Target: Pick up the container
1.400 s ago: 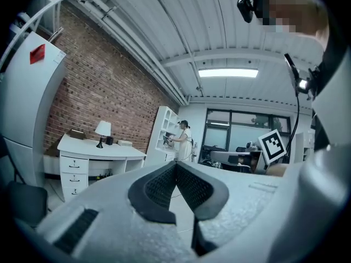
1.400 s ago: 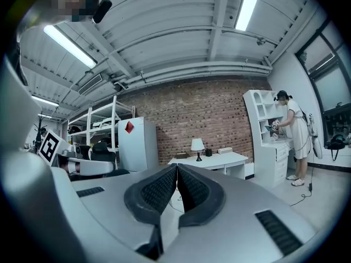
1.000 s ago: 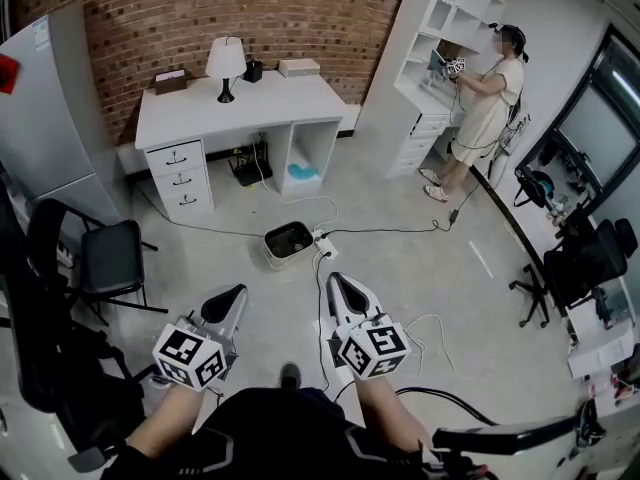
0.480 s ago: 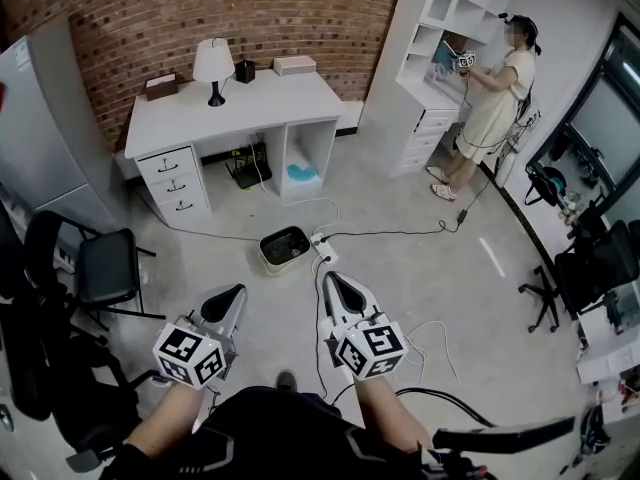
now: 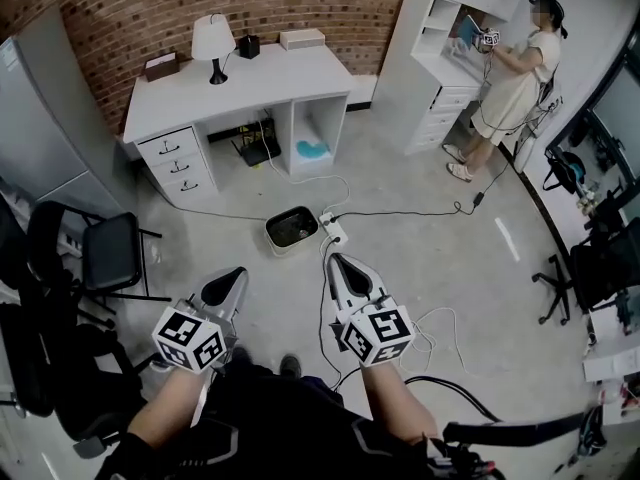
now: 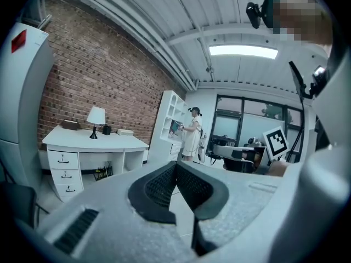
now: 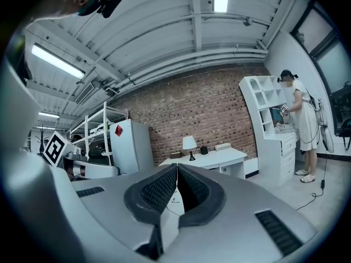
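Observation:
A small white bin with a dark inside stands on the grey floor in the head view, just ahead of both grippers. My left gripper is held low at the left, shut and empty, its tip short of the bin. My right gripper is beside it, also shut and empty, with its tip nearest the bin's right side. In the left gripper view the left gripper has its pads meeting, and the right gripper looks the same in its own view. Neither gripper view shows the bin.
A white desk with a lamp and small boxes stands against the brick wall. Cables and a power strip lie by the bin. A black chair is at the left. A person stands at white shelves.
The head view has swung a little, so the desk, the bin and the person at the shelves sit further right and up. Both grippers stay shut and keep their places.

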A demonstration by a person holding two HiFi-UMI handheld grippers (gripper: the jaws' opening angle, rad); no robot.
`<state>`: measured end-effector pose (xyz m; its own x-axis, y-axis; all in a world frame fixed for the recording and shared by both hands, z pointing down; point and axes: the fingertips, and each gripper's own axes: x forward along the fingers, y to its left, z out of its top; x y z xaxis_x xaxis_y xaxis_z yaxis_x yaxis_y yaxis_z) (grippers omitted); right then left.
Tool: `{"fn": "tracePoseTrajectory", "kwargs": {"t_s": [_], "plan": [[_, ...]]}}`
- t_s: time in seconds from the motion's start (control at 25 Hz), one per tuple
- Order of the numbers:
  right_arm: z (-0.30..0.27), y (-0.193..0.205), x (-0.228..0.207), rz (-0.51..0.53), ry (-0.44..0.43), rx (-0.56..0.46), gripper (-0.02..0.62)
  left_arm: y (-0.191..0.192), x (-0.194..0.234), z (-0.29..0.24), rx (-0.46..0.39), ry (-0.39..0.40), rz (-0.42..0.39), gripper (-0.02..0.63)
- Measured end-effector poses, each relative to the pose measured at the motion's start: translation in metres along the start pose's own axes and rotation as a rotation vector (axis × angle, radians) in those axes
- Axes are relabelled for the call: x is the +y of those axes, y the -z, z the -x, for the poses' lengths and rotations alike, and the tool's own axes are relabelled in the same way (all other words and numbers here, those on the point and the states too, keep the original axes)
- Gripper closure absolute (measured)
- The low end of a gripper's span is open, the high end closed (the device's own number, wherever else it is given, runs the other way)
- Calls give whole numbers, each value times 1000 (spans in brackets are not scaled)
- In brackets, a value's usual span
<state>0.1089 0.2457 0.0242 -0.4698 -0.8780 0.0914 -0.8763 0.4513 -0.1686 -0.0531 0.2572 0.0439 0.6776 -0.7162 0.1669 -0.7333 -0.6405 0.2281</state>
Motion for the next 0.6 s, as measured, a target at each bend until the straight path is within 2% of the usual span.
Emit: {"fn": "tracePoseTrajectory", "kwargs": {"t_s": [0.28,0.6], "plan": [[-45,21,-10,3,5,35,588,11,48,-31,4,9,26,597],[-124,28,-35,30,53,76,588,9,128,-89,41,46,37,597]]}}
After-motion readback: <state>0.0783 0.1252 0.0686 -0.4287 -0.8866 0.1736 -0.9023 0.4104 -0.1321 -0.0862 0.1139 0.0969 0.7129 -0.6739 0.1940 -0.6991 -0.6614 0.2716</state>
